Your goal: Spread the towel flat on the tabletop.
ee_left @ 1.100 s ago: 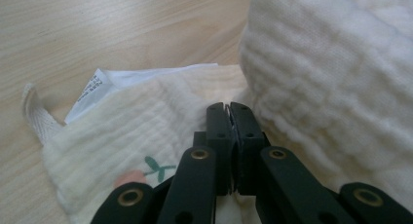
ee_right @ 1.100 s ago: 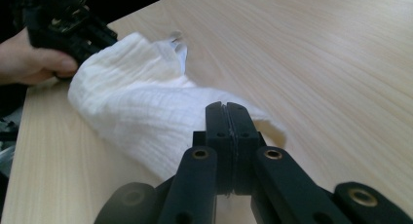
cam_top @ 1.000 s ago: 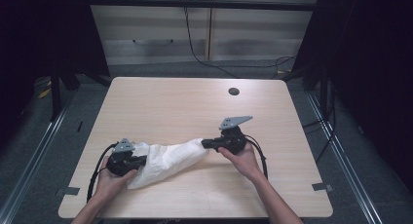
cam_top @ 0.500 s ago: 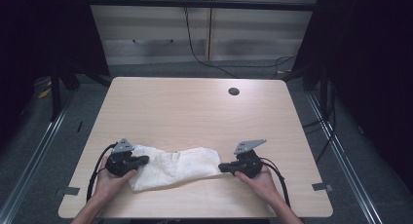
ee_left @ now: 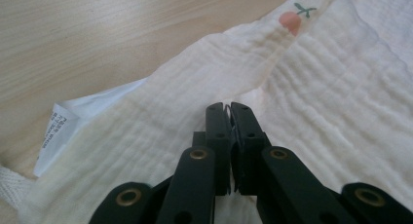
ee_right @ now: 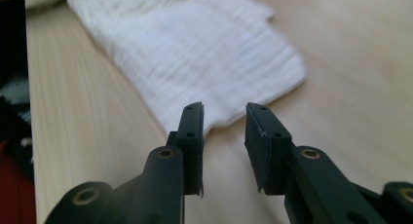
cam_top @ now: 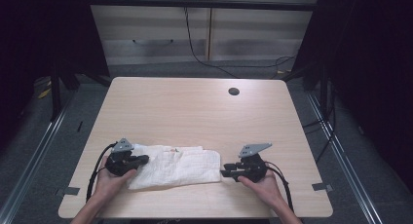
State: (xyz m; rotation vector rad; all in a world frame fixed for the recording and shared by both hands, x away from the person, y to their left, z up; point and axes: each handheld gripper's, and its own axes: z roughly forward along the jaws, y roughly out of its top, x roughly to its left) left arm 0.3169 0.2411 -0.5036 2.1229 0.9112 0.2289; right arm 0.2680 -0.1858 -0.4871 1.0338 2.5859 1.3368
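Folded cream muslin cloth (cam_top: 174, 166) on surface (cam_top: 195, 112): left gripper (ee_left: 230, 108) fingers clamped on its 9 o'clock end; right gripper (ee_right: 224, 109) fingers just opened, narrowly parted, empty, off its 3 o'clock edge.

1. Standing mid-room on grey floor (cam_top: 370, 151): pale wooden desk (cam_top: 195, 112), round cable hole (cam_top: 234, 91) near its far edge.
2. Running behind it: light cabinet fronts (cam_top: 160, 34), a black cable (cam_top: 195, 48) hanging down them.
3. Flanking both sides: dark curtains (cam_top: 44, 34), metal floor rails (cam_top: 34, 156).

cloth (cam_top: 174, 166): cream, peach-and-green print | table (cam_top: 195, 112): pale wood grain
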